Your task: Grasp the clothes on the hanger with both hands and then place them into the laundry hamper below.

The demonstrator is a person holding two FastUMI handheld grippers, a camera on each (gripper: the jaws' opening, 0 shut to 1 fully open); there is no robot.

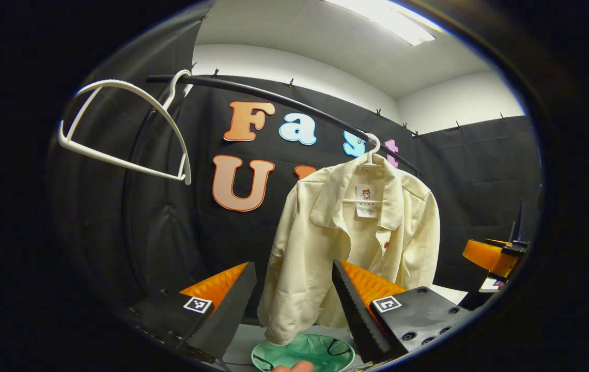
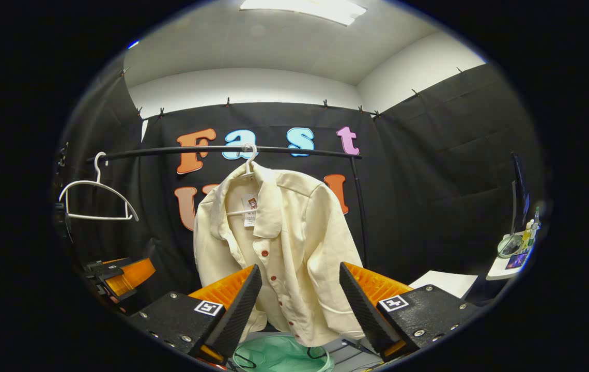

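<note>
Left gripper view: the left gripper (image 1: 294, 305) is spread wide and empty, below the cream jacket (image 1: 356, 248) that hangs on its hanger from the black rail (image 1: 284, 101), with the green hamper (image 1: 302, 354) under the jacket's hem and a bare white hanger (image 1: 124, 129) farther along the rail. Right gripper view: the right gripper (image 2: 299, 305) is likewise wide and empty before the jacket (image 2: 279, 243), the hamper (image 2: 279, 356) beneath it.
</note>
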